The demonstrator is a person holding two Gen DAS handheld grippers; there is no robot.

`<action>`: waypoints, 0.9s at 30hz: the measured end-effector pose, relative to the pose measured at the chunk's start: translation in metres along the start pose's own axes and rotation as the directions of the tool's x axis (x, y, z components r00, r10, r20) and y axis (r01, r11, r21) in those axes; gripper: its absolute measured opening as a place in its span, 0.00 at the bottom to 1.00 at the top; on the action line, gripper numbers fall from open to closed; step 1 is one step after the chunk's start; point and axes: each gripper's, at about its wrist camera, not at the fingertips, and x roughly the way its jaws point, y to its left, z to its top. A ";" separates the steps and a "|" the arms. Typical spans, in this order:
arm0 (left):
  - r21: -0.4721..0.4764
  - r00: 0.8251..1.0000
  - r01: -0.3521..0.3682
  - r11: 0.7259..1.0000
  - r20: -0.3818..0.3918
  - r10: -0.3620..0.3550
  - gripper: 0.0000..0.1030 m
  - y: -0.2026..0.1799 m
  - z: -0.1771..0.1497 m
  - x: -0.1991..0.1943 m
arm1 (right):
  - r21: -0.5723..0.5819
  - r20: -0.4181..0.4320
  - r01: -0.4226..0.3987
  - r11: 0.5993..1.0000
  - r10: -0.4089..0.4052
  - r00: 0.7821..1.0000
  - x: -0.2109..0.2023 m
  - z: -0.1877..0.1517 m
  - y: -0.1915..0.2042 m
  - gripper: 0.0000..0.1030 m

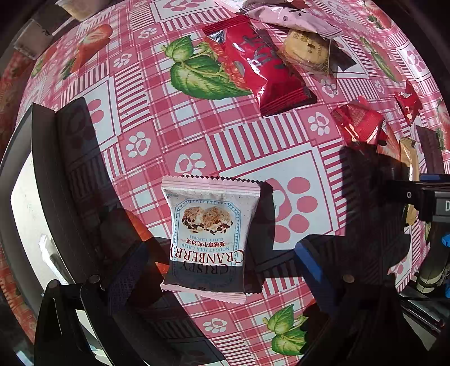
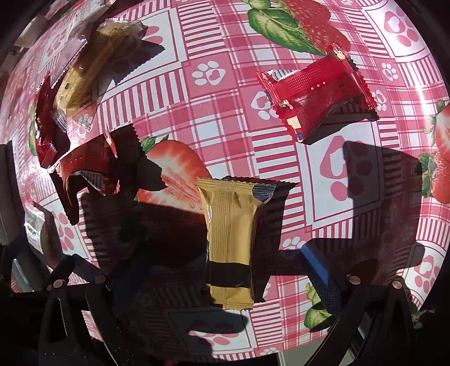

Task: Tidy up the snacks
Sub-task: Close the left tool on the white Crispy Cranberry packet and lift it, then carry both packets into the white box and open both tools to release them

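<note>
Strawberry-print desk (image 1: 157, 118), snacks scattered in hard sunlight.
Left gripper (image 1: 222, 259) jaws spread around cranberry nougat pack (image 1: 211, 225); right gripper (image 2: 225, 264) jaws spread around tan packet (image 2: 229, 236); red packets (image 2: 315, 95) lie beyond, apart.

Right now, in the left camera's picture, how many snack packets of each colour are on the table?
Red packets: 3
White packet: 1
Pink packet: 1
Clear packet with a yellow biscuit: 1
Gold packet: 1
Total: 7, leaving out unclear bits at the top left edge.
</note>
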 end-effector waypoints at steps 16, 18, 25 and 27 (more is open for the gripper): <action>-0.005 0.999 -0.005 1.000 -0.040 0.004 0.95 0.000 0.002 -0.004 | -0.022 -0.023 0.010 1.000 -0.010 1.000 -0.001 0.012 0.001 0.99; 0.019 0.999 -0.005 1.000 -0.036 0.006 0.86 -0.005 0.001 -0.009 | -0.046 -0.001 0.016 0.999 -0.016 1.000 -0.006 0.012 0.003 0.91; 0.036 1.000 0.002 0.999 -0.021 -0.001 0.46 -0.010 -0.002 -0.022 | -0.136 0.048 0.034 0.990 -0.028 0.998 -0.022 0.012 0.012 0.24; 0.021 0.999 0.028 0.999 -0.025 -0.028 0.44 -0.005 -0.002 -0.024 | -0.124 0.042 -0.004 0.992 0.009 0.999 -0.023 0.014 0.011 0.24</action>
